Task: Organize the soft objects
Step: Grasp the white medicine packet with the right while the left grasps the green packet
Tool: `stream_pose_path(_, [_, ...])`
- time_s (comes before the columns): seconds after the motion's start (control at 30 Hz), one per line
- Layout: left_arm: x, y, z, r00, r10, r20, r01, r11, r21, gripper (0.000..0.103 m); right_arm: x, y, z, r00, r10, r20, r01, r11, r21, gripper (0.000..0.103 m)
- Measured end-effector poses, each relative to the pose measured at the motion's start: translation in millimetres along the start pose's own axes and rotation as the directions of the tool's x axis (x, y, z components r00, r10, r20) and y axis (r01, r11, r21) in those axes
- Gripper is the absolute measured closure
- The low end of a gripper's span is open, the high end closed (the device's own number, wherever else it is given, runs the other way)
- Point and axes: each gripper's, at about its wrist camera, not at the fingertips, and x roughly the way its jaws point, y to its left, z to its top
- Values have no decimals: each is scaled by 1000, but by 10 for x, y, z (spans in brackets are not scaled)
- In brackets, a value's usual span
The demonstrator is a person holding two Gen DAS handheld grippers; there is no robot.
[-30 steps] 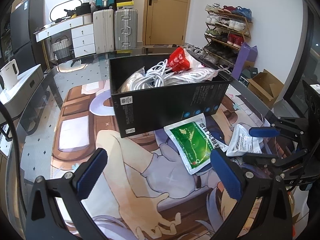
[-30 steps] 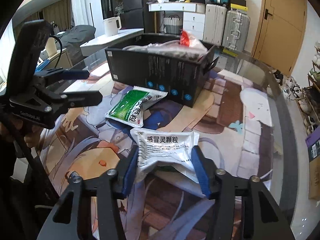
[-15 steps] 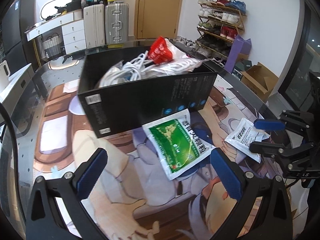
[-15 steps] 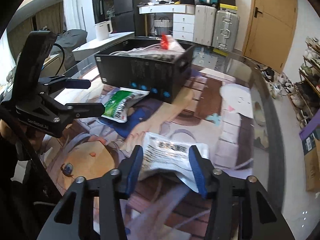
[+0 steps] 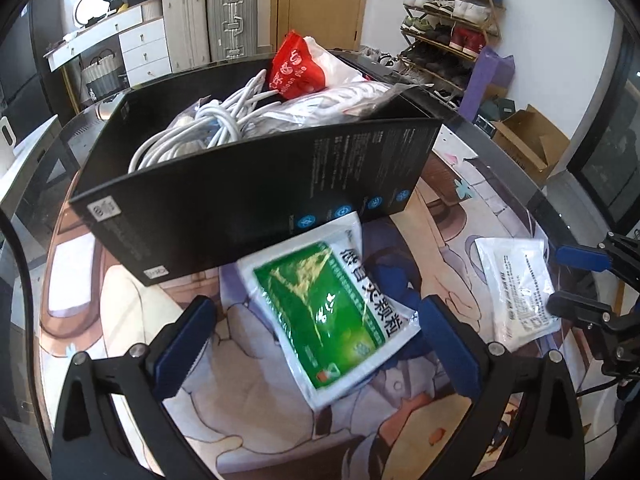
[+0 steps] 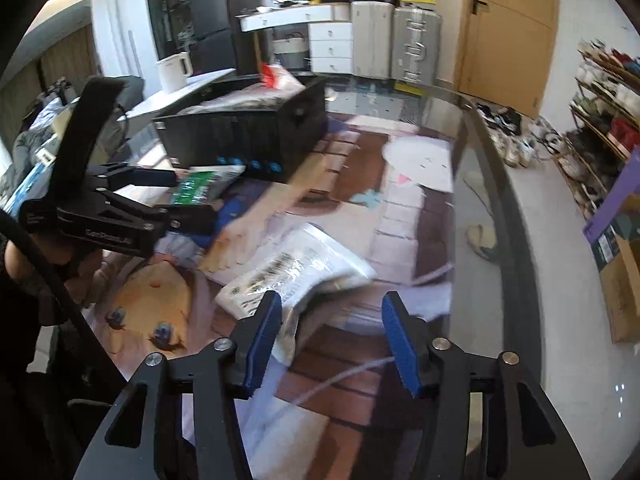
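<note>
A green-and-white sachet (image 5: pixel 328 312) lies on the printed table mat, leaning against the front wall of a black box (image 5: pixel 256 184). My left gripper (image 5: pixel 316 344) is open, its blue pads on either side of the sachet. A white sachet (image 6: pixel 296 272) lies flat between the blue pads of my open right gripper (image 6: pixel 332 340); it also shows in the left wrist view (image 5: pixel 516 280). The box holds white cables (image 5: pixel 208 124), a red bag (image 5: pixel 296 68) and plastic packets. The green sachet (image 6: pixel 200 188) and the left gripper (image 6: pixel 176 196) show in the right wrist view.
The table's glass rim (image 6: pixel 500 184) curves along the right, with floor beyond. A cardboard box (image 5: pixel 528 140) and a shoe rack (image 5: pixel 448 32) stand on the floor. Suitcases (image 5: pixel 212 24) and a white dresser (image 5: pixel 136 52) line the back wall.
My left gripper moved forward until its pads flank the green sachet. My right gripper opened wider, turned and let the white sachet lie flat on the mat.
</note>
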Motion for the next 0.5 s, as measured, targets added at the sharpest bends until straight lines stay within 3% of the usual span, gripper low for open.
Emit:
stream_pose_path(0.1, [14, -17, 9, 1000, 24, -3, -24, 999, 27, 10, -1, -95, -1, 1000, -29, -7, 29, 999, 35, 48])
stream_pose_path(0.27, [-5, -3, 17, 999, 39, 6, -39, 998, 44, 21, 22, -73, 40, 1000, 25, -7, -24, 997, 78, 42])
stream_pose_path(0.5, [-70, 105, 1, 999, 32, 32, -34, 999, 38, 56, 213, 166, 106, 998, 46, -35, -44, 997, 63, 38])
